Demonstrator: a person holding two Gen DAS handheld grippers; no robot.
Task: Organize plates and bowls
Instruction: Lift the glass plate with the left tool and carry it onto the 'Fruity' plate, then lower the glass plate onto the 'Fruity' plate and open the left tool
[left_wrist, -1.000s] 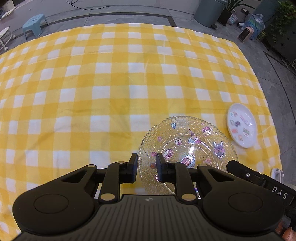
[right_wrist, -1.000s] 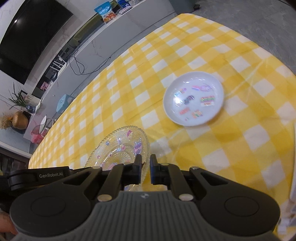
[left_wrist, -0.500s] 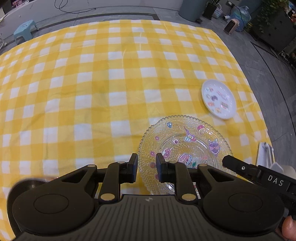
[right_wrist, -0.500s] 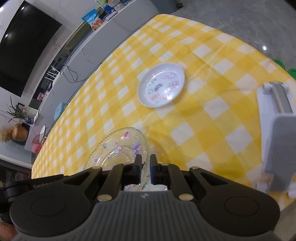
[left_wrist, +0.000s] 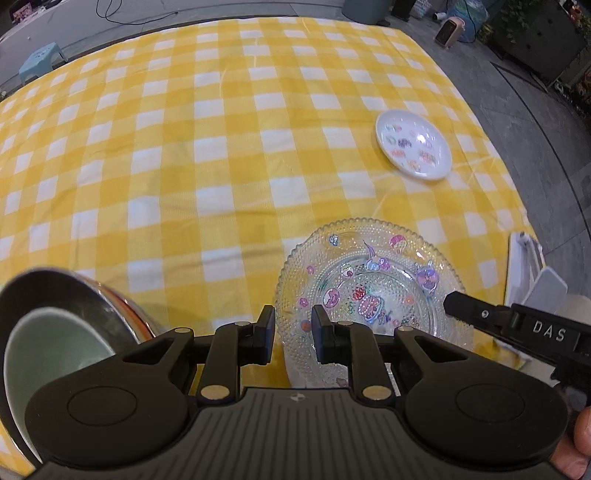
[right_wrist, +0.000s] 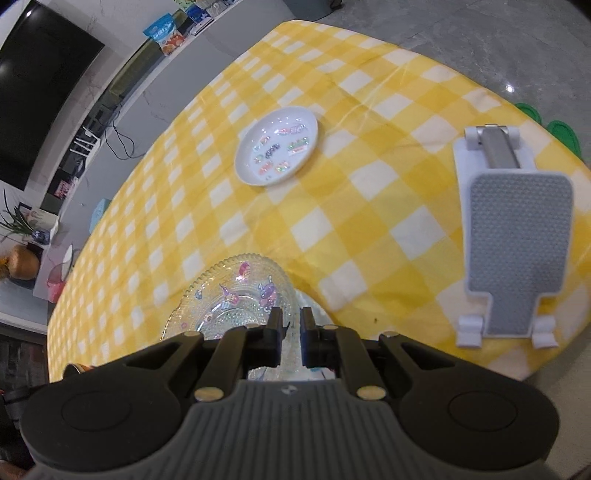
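I hold a clear beaded glass plate (left_wrist: 373, 288) with cartoon stickers just above the yellow checked tablecloth (left_wrist: 184, 166). My left gripper (left_wrist: 293, 332) is shut on its near-left rim. My right gripper (right_wrist: 291, 325) is shut on the right rim of the glass plate (right_wrist: 236, 291); one of its fingers (left_wrist: 465, 310) shows in the left wrist view. A small white plate (left_wrist: 413, 149) with stickers lies flat further out on the cloth, up and to the right. In the right wrist view the white plate (right_wrist: 277, 146) is up and to the left.
A stack of bowls (left_wrist: 55, 325), pale green inside dark, sits at the lower left beside my left gripper. A white and grey folding stand (right_wrist: 513, 229) lies at the table's right edge. Grey floor lies beyond the cloth, with a stool (left_wrist: 40, 61) at the far left.
Both grippers have pulled back together with the glass plate in them. The white plate now looks farther off, and the bowl stack and the stand have come into view.
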